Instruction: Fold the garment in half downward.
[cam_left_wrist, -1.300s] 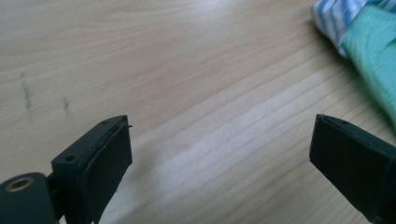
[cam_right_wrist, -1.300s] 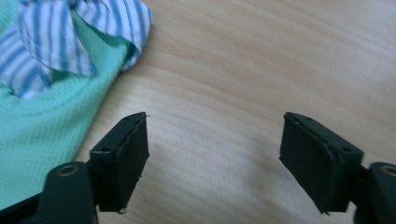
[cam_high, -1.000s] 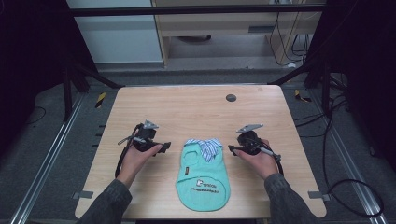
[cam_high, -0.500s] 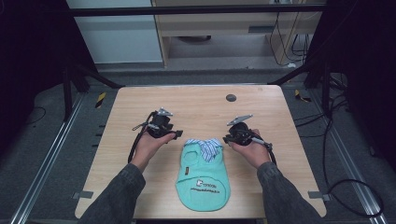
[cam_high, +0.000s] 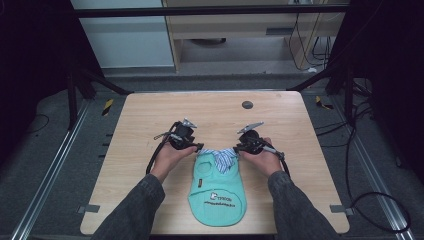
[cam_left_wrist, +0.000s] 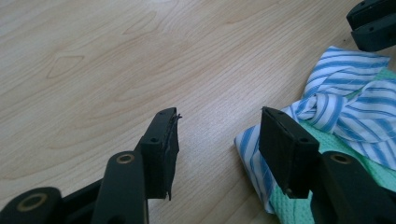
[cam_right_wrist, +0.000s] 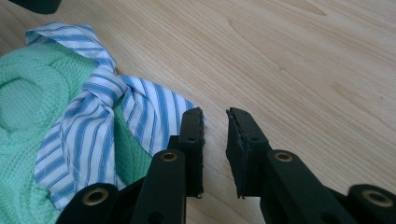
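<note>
Green garment flanked by both grippers at collar end.
The mint-green garment (cam_high: 217, 186) with a blue-striped collar (cam_high: 223, 157) was laid flat on the wooden table (cam_high: 140, 120), near its front edge. The left gripper (cam_high: 196, 148) was held open beside the collar; the right gripper (cam_high: 239, 147) was parted narrowly, nothing gripped.

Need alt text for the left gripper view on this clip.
The left gripper has its black jaws open over a wooden table, its right-hand jaw over the corner of a blue-striped collar on a mint green garment. The right gripper shows at the top right corner.
</note>
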